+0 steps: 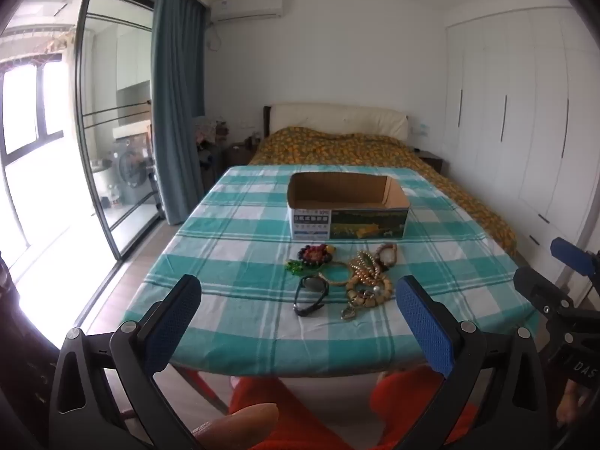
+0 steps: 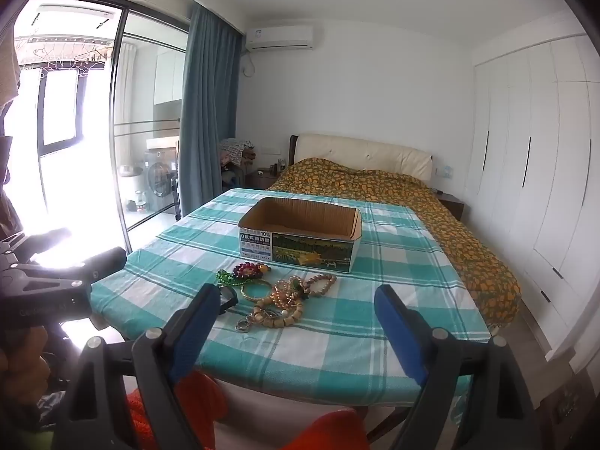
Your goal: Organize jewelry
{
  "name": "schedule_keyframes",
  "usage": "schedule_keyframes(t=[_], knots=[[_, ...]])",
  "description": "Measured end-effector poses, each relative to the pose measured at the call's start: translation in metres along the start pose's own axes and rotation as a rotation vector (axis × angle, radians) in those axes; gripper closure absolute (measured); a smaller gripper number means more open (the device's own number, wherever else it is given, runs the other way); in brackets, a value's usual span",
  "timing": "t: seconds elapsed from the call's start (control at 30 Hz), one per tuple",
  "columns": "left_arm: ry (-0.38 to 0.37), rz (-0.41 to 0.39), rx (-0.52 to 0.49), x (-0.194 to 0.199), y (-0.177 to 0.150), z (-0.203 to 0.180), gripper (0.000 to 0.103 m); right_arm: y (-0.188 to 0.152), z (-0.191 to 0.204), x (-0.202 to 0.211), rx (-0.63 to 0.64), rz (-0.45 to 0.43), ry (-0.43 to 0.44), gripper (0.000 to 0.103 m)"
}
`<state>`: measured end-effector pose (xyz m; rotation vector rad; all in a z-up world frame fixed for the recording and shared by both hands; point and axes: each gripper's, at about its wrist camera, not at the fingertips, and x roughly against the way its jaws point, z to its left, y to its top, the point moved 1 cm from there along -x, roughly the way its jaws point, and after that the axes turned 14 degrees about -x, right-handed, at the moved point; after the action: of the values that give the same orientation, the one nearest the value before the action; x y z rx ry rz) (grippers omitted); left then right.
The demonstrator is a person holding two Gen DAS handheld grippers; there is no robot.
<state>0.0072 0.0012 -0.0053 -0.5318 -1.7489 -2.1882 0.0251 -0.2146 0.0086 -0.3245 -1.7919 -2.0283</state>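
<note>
A table (image 1: 232, 262) under a teal-and-white checked cloth stands at the foot of a bed (image 1: 337, 146) with an orange-patterned cover. Toward the far side of the table sits an open cardboard box (image 1: 347, 206), printed on its front; what shows of its brown inside holds nothing.

Just in front of the box lies the jewelry in a loose heap (image 1: 348, 277). There is a dark red beaded bracelet (image 1: 315, 254) beside a green bead piece (image 1: 294, 265), a thin gold bangle (image 1: 335, 275), a tangle of pearly and wooden bead strands (image 1: 369, 281) with a metal clasp (image 1: 348, 312), and a black wristband (image 1: 309, 294) nearest the table's front edge.

The left claw (image 1: 300, 318) hangs above the near edge, blue pads spread wide, gripping nothing. The right claw (image 2: 296, 322) is released as well, fully apart, with the heap seen between its fingers but untouched. Orange clothing shows below both.
</note>
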Motion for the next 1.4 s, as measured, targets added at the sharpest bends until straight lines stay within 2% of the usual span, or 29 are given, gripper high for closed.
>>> schedule_keyframes(t=[0.2,0.77,1.4], knots=[[-0.005,0.006,-0.009,-0.001,-0.001,-0.003,0.0,0.0,0.007,-0.001,-0.002,-0.009,-0.004,0.017],[-0.02,0.009,-0.019,0.0,-0.006,-0.007,0.0,-0.002,-0.005,-0.002,-0.013,0.002,0.012,0.017],[-0.018,0.012,-0.02,-0.001,0.002,-0.006,0.0,-0.002,-0.002,0.0,-0.014,0.003,0.013,0.017]])
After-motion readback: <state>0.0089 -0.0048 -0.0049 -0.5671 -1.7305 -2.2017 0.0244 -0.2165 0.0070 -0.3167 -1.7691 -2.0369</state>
